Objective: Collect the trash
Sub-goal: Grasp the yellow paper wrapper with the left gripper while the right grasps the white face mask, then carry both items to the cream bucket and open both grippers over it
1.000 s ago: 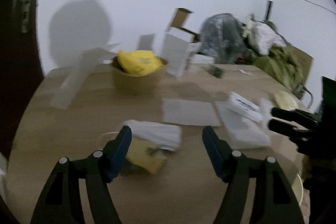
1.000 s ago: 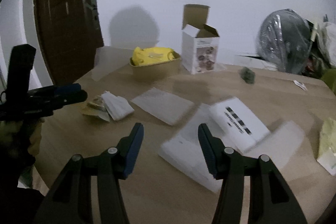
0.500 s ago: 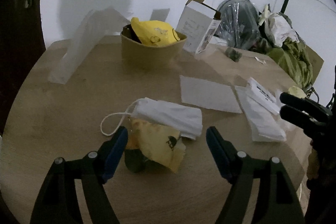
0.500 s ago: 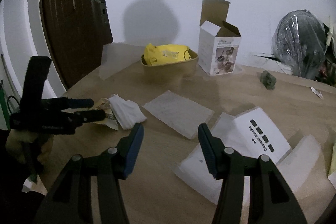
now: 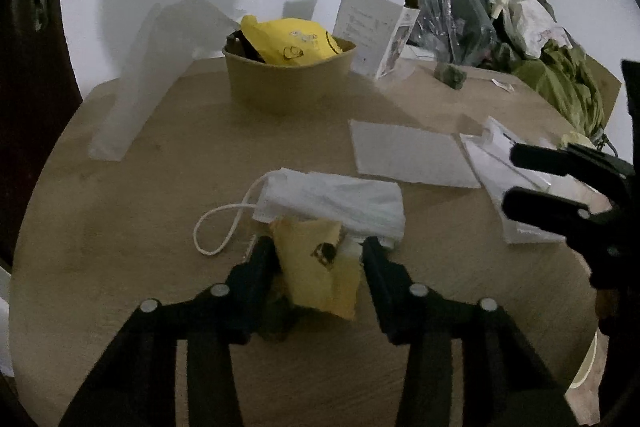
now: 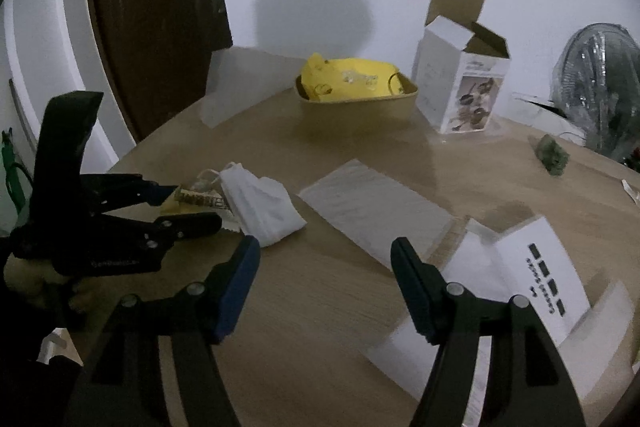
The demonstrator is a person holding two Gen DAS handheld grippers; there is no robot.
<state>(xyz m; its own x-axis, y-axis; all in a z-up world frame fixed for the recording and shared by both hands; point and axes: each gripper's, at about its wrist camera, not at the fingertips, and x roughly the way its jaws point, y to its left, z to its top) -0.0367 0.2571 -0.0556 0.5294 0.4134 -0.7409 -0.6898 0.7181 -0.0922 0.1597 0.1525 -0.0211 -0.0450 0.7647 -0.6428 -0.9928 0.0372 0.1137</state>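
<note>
A crumpled yellow wrapper (image 5: 316, 267) lies on the round wooden table (image 5: 160, 195), partly under a white face mask (image 5: 336, 195). My left gripper (image 5: 318, 253) is closing, with both fingers against the wrapper's sides. The right wrist view shows the same: the left gripper (image 6: 188, 207) has the wrapper (image 6: 196, 197) between its jaws, beside the mask (image 6: 264, 203). My right gripper (image 6: 326, 259) hovers over the table near a white sheet (image 6: 372, 207). Its jaws are opening and nothing is between them. It also shows at the right edge of the left wrist view, the right gripper (image 5: 516, 179).
A tan bowl (image 6: 360, 111) holding a yellow bag (image 6: 352, 77) stands at the back, beside an opened white box (image 6: 460, 87). A white foam piece (image 6: 236, 83) leans on the wall. White printed packaging (image 6: 532, 279) lies at the right, a green crumpled scrap (image 6: 554, 155) farther back.
My left gripper came down over the yellow wrapper and its jaws narrowed onto it. My right gripper slid left across the table, away from the white packaging, with its jaws spreading wider.
</note>
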